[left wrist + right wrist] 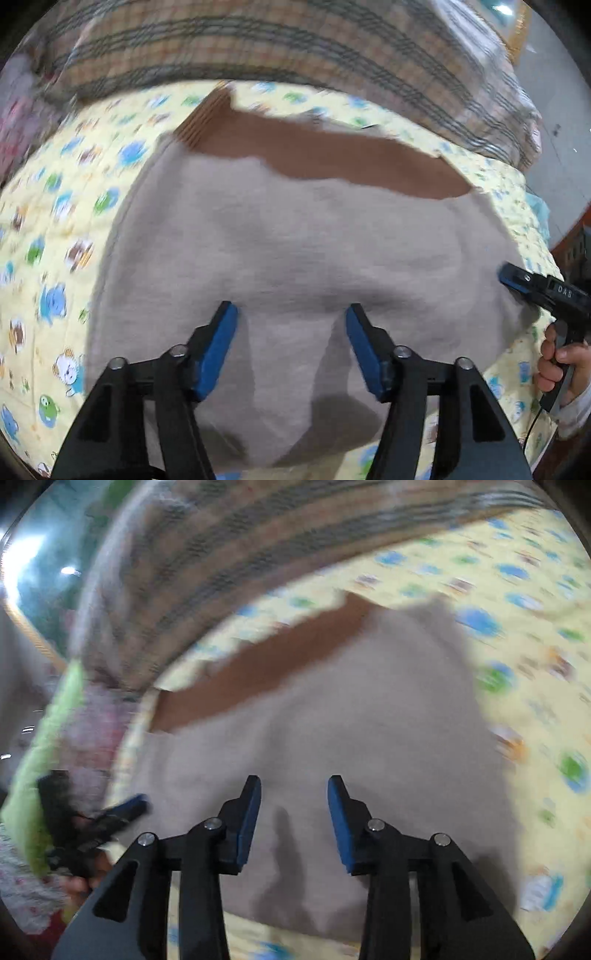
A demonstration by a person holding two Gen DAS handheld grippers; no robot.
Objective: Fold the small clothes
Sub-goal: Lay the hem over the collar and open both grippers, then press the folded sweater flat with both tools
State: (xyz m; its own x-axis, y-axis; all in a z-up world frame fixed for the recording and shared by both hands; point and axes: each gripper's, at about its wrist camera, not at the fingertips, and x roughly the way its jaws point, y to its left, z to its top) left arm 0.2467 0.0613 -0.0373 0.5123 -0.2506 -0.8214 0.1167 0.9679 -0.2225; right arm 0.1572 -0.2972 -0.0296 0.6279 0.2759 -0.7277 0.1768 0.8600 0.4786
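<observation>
A small grey-beige garment point(295, 243) with a brown inner layer point(332, 158) showing along its far edge lies flat on a yellow cartoon-print quilt point(48, 229). My left gripper point(291, 314) is open and empty, hovering over the garment's near part. My right gripper point(294, 786) is open and empty above the same garment point(351, 720); it also shows at the right edge of the left wrist view point(532, 286), by the garment's right side. The left gripper shows blurred at the lower left of the right wrist view point(122, 812).
A plaid blanket point(258, 40) lies bunched along the far side of the quilt. Pink floral and green bedding point(55, 738) lies at the left in the right wrist view. The bed edge and the floor point(554, 129) are at the right.
</observation>
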